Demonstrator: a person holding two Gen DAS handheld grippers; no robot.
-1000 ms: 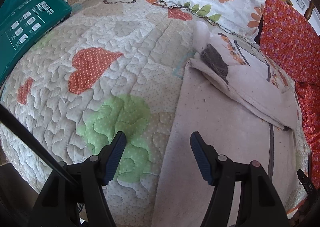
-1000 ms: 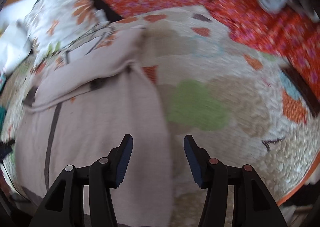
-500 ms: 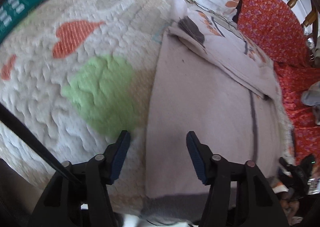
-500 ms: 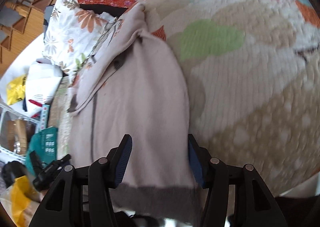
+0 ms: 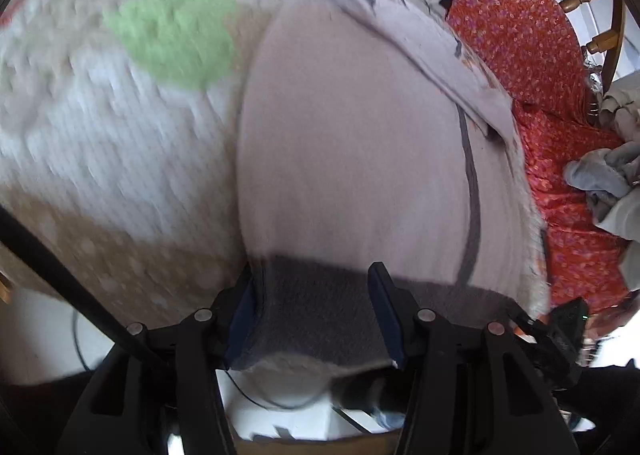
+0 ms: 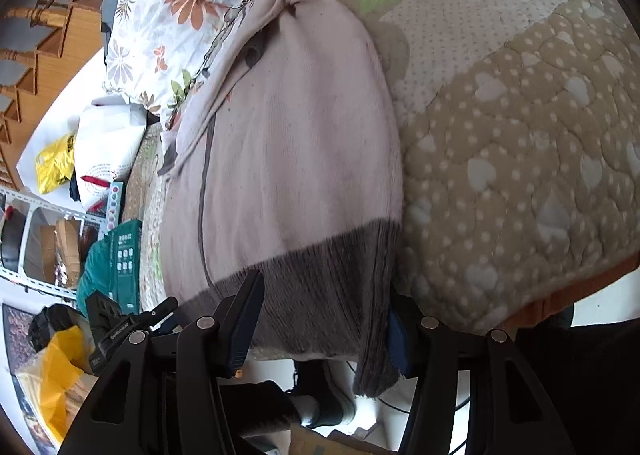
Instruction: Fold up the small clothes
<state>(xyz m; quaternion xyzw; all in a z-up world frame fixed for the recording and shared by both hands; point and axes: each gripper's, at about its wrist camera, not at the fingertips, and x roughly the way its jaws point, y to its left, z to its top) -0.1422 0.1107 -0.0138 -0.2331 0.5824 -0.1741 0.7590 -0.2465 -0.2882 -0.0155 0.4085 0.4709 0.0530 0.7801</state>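
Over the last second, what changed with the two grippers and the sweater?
Both grippers moved from over the quilt to the sweater's grey hem at the bed edge. The left gripper now straddles one hem corner, the right gripper the other; both jaws are open, nothing gripped. The sweater lies flat as before, its sleeves folded across the top.

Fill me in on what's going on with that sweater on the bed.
A person with a handheld gripper in each hand is folding a pale pink sweater spread on a quilted bedspread. Both grippers are at its dark grey hem band near the bed's edge: the left gripper and right gripper each straddle a hem corner with jaws open, not yet clamped. A sleeve already lies folded across the top.
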